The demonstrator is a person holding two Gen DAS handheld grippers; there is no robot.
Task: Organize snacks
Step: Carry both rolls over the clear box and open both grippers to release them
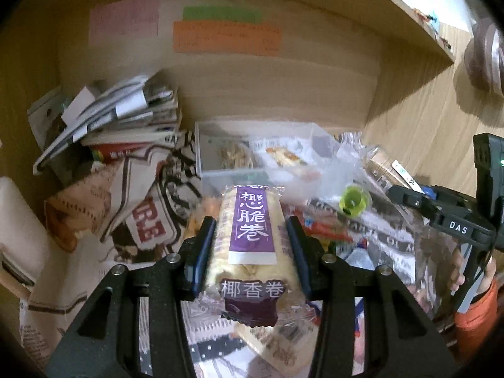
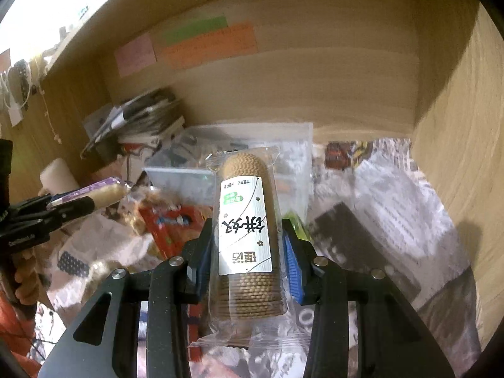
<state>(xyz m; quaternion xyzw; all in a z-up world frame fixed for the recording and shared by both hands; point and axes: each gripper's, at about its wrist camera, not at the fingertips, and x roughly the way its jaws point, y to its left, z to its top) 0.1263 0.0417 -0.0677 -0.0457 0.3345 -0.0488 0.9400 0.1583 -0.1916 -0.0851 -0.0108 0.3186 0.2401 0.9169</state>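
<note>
My left gripper (image 1: pixel 250 230) is shut on a purple-labelled pack of pale roll wafers (image 1: pixel 252 236), held above the snack pile; it also shows at the left of the right wrist view (image 2: pixel 94 193). My right gripper (image 2: pixel 247 230) is shut on a clear pack of stacked brown biscuits with a white label (image 2: pixel 245 230), held upright over the pile. The right gripper shows at the right edge of the left wrist view (image 1: pixel 406 195). A clear plastic box (image 1: pixel 208 157) with some snacks inside stands just beyond both packs and appears in the right wrist view (image 2: pixel 179 179).
Loose snack wrappers and a green jelly cup (image 1: pixel 354 203) lie on newspaper (image 2: pixel 393 195) inside a wooden desk nook. A pile of books and papers (image 1: pixel 126 116) stands back left. Coloured sticky notes (image 1: pixel 226 36) hang on the back wall. A shelf (image 1: pixel 409 22) overhangs.
</note>
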